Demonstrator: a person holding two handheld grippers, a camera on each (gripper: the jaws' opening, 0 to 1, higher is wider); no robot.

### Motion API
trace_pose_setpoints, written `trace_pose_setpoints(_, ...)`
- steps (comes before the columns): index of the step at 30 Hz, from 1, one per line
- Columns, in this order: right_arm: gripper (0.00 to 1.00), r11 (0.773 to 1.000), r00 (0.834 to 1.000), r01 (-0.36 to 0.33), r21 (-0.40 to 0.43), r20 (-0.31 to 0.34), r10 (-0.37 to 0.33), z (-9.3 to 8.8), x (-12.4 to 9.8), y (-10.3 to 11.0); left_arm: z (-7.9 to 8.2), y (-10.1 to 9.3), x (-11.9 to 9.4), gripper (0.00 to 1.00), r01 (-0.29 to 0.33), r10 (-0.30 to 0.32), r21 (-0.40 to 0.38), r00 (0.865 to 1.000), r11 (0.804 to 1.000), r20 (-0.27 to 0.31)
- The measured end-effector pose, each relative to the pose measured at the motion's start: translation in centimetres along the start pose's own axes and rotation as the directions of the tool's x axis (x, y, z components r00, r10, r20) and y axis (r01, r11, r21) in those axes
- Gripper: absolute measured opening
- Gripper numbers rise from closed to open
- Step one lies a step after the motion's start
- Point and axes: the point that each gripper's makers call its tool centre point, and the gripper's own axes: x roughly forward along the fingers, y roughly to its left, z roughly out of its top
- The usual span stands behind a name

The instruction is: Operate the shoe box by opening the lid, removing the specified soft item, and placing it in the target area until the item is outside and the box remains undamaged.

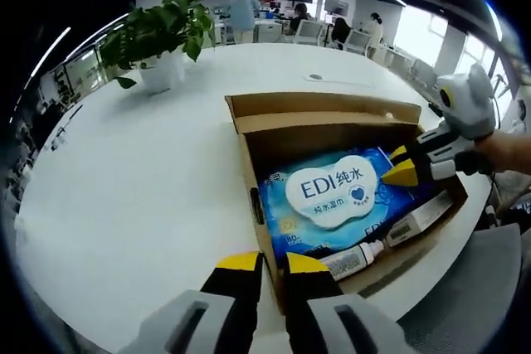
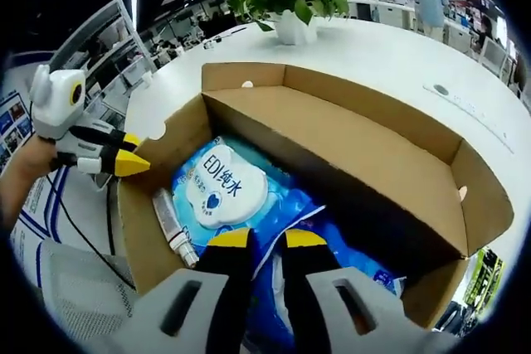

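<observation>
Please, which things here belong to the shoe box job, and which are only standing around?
For the job:
- cardboard shoe box, lid open
- blue wet wipes pack inside it
- left gripper
- right gripper

Not for the job:
- small tube in the box
- potted plant
- white table

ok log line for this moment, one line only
box: cardboard shoe box open on white table | item: blue wet wipes pack inside | left gripper at box wall | right gripper over pack

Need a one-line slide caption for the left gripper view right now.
Left claw at the near wall of the open shoe box; right claw reaches over the blue wet-wipes pack inside.
</observation>
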Motion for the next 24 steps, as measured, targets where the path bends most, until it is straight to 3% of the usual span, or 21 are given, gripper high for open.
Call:
trace_pose_setpoints(10, 0.03, 0.999, 0.999, 0.039, -0.014, 0.013, -0.039, 0.3, -0.6, 0.1, 0.0, 0.0, 0.0, 0.09, -0.006, 0.006, -0.008, 1.000, 1.000, 0.001)
trace_pose_setpoints(24, 0.00, 0.997, 0.992, 0.072, -0.005, 0.103, -0.071, 1.5, -2.8, 0.0, -0.1, -0.1, 0.2, 0.09, -0.013, 0.013, 0.017, 0.999, 1.000, -0.033)
